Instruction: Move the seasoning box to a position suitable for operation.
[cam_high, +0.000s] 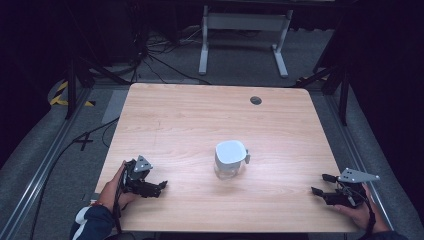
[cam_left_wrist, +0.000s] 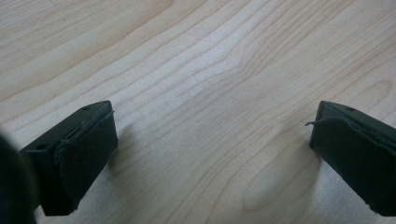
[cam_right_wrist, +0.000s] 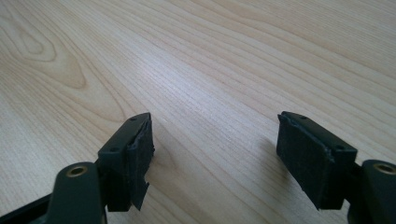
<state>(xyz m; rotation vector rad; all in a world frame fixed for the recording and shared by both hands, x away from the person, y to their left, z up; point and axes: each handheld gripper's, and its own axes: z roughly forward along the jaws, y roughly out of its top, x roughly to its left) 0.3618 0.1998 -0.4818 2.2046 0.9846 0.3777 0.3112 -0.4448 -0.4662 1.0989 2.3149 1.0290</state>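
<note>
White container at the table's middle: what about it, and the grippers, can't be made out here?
- White container, high view: contents and clear lower part too small and blurred to read; the tab at its right rim is unclear.
- Left gripper, high view: jaws dark and tiny; spread shows better in its own view.
- Right gripper: body cut off by the bottom edge.

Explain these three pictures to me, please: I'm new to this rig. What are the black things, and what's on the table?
A person holds a two-fingered gripper in each hand. The high view looks down on the wooden table: the left gripper near one corner, the right gripper near the other, and a white jug standing between them, untouched. The other two pictures come from cameras riding on each gripper, looking along its black fingers. Both grippers are open over bare wood and hold nothing.
</note>
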